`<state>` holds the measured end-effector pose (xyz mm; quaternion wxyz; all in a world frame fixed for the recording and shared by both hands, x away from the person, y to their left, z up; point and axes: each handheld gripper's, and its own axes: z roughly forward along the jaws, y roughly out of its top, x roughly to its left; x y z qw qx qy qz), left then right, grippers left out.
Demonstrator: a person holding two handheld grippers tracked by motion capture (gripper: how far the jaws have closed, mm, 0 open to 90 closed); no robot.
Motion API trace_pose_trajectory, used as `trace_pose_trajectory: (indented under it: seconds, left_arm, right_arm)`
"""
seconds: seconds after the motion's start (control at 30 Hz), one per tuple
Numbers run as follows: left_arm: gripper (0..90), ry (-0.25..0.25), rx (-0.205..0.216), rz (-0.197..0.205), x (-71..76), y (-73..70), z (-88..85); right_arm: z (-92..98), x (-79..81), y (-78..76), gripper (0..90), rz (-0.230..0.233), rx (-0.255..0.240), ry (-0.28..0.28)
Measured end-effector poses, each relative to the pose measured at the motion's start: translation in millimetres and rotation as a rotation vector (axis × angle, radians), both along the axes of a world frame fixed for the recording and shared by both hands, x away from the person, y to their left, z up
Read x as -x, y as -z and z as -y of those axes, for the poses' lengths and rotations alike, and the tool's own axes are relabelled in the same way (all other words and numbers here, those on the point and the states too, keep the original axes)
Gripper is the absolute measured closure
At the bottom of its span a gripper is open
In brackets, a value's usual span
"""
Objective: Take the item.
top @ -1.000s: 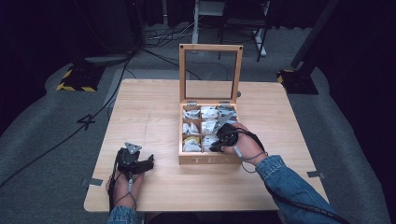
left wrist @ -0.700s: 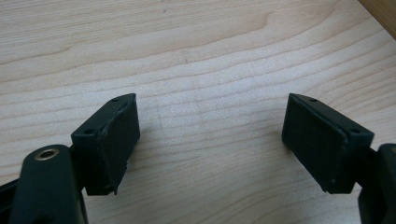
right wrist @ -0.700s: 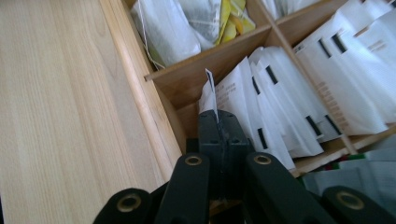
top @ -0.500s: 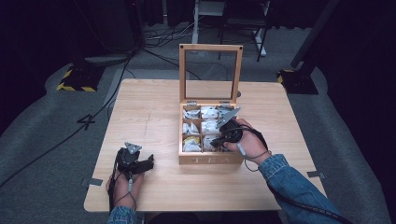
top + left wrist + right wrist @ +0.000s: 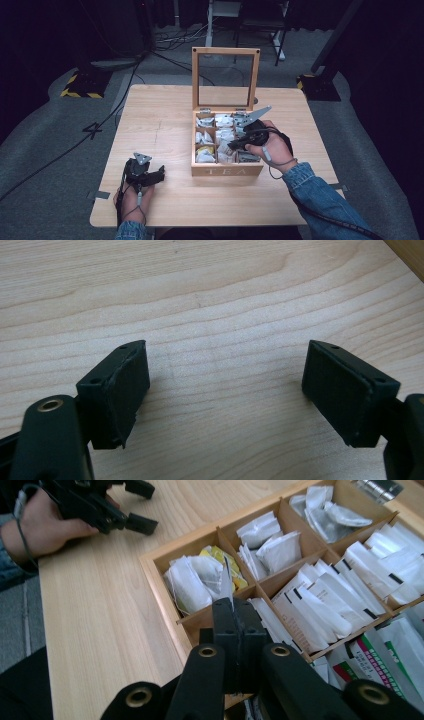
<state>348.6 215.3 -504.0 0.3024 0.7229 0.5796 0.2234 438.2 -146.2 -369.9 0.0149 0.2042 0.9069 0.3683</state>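
The right gripper (image 5: 235, 611) has its jaws clamped on a thin tea bag (image 5: 226, 582) over the tea box (image 5: 227, 170) near the bench's right edge, so a quick tug could make it slip out.

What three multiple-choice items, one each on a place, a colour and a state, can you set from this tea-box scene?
1. Where does the left claw lie?
A. Inside the box
B. On the table, left of the box
C. On the lid

2. In the front-left compartment of the tea box, what colour is the sachet among the white ones?
A. Yellow
B. Blue
C. Black

3. How is the lid?
A. Shut
B. Lying flat on the table
C. Open, standing upright

Key:
1 B: it rests on bare table, apart from the box.
2 A: a yellow edge shows behind the white sachets.
3 C: its frame rises from the box's back edge.
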Motion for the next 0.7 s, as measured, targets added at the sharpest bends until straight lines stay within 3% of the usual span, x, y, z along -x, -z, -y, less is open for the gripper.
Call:
trace_pose_trajectory:
  seconds: [0.37, 0.57, 0.7]
  left_arm:
    - [19.7, 0.001, -0.003, 0.0, 0.0, -0.1, -0.2]
    - [19.7, 0.001, -0.003, 0.0, 0.0, -0.1, -0.2]
    - [19.7, 0.001, -0.003, 0.0, 0.1, -0.1, -0.2]
  right_arm:
    - [22.6, 2.0, -28.4, 90.0, 0.026, -0.093, 0.051]
    - [37.5, 0.9, -40.0, 90.0, 0.049, -0.109, 0.082]
    - [57.5, -4.4, -48.4, 90.0, 0.059, -0.111, 0.132]
